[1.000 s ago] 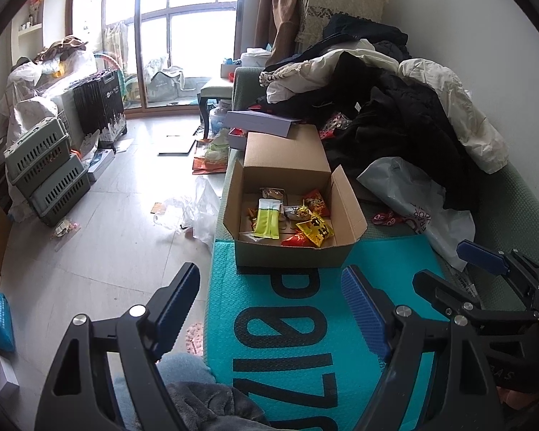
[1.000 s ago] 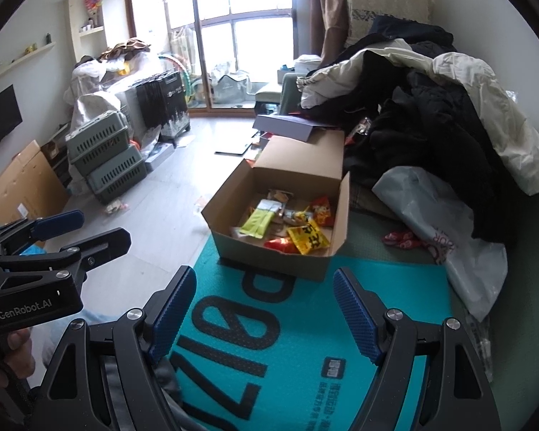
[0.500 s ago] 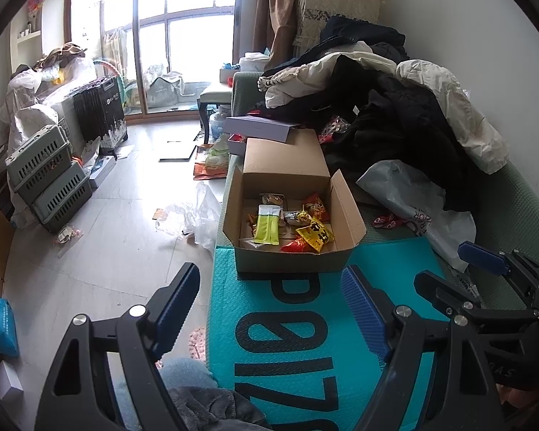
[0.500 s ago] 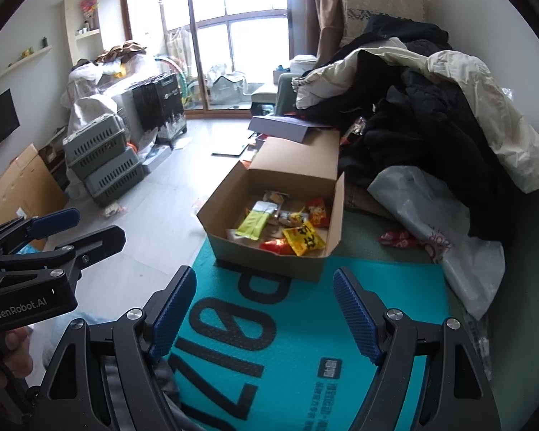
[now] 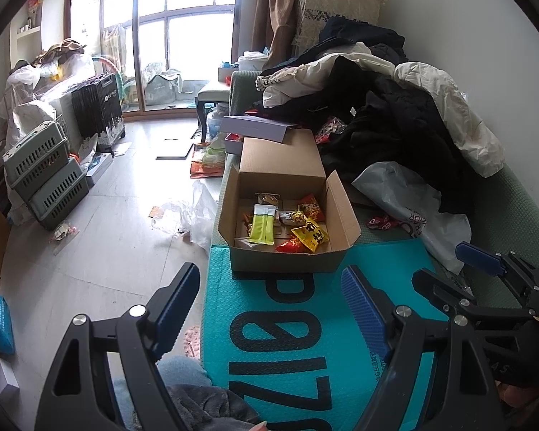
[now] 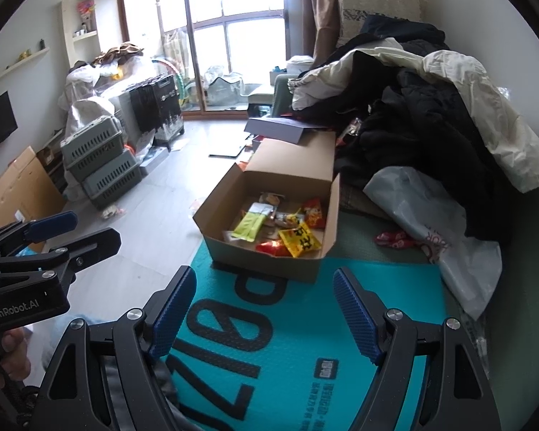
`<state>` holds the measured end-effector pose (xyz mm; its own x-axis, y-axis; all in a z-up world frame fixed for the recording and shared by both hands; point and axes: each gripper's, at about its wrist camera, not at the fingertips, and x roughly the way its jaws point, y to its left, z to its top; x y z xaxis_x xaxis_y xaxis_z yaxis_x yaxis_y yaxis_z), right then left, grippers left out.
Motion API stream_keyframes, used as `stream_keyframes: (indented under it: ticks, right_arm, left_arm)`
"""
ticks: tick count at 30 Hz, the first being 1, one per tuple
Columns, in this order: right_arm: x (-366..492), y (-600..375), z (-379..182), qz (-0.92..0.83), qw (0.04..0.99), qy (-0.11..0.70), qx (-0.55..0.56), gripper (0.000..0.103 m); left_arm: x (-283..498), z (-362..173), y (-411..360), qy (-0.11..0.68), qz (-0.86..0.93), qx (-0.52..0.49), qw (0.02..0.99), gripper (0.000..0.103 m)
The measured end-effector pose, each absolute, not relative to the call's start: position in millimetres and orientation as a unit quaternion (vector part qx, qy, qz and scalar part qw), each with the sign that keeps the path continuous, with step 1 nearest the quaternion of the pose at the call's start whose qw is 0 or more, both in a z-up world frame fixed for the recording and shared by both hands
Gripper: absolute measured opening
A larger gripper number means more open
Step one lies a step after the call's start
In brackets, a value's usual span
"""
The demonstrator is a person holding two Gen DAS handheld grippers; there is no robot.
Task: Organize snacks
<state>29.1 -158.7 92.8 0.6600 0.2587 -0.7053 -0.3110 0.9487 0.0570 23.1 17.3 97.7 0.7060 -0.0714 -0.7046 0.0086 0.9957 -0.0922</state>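
An open brown cardboard box (image 5: 285, 251) holding bright foil snack packets (image 5: 307, 235) (yellow, red, lime green) sits on a teal printed plastic mat (image 5: 305, 341), just beyond the left gripper (image 5: 269, 301) and right gripper (image 6: 264, 305), both spread wide and empty.

Bright window (image 5: 183, 36), pale floor (image 5: 118, 222) (littered), clothes heap (image 5: 395, 107) against white wall (image 5: 467, 18).

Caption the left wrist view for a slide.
Open left gripper above a teal mat, facing an open cardboard box of snack packets.
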Motion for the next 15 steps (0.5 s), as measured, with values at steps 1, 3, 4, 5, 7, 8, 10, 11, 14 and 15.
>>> stream_keyframes:
  ticks: [1,3,4,5,7,8,10,11,14,15]
  right_arm:
    - [29.1,-159.2,93.2,0.156,0.911,0.381,-0.034,0.079]
    - [28.8,-160.1,93.4,0.154,0.911,0.382,-0.034,0.079]
    - [29.2,-160.5,93.5,0.153,0.911,0.382,-0.033,0.079]
    - [29.4,-161.1,93.5,0.153,0.911,0.382,-0.033,0.079]
    - [29.8,-161.8,93.5,0.152,0.910,0.383,-0.032,0.079]
    - [30.2,-161.6,93.6,0.152,0.910,0.383,-0.032,0.079]
    - [30.6,-161.9,93.4,0.152,0.910,0.384,-0.032,0.079]
    - [30.5,-161.9,93.5,0.152,0.910,0.384,-0.032,0.079]
    - [30.6,-162.0,93.4,0.152,0.910,0.384,-0.032,0.079]
    - [30.8,-162.4,93.1,0.152,0.910,0.384,-0.032,0.079]
  left_arm:
    - [23.5,98.0,16.8,0.383,-0.020,-0.040,0.922,0.081]
    - [23.4,98.6,16.4,0.383,-0.020,-0.039,0.923,0.081]
    - [23.3,98.7,15.9,0.383,-0.019,-0.038,0.923,0.081]
    - [23.5,99.0,15.4,0.383,-0.019,-0.038,0.923,0.081]
    - [23.6,99.2,14.6,0.384,-0.020,-0.037,0.922,0.081]
    - [23.8,99.4,14.4,0.384,-0.019,-0.038,0.922,0.081]
    - [24.1,99.6,14.0,0.384,-0.018,-0.036,0.922,0.081]
    - [24.3,99.2,13.9,0.385,-0.017,-0.036,0.922,0.081]
    - [24.3,98.4,13.6,0.387,-0.018,-0.036,0.921,0.081]
    - [24.4,98.2,13.2,0.388,-0.018,-0.036,0.921,0.081]
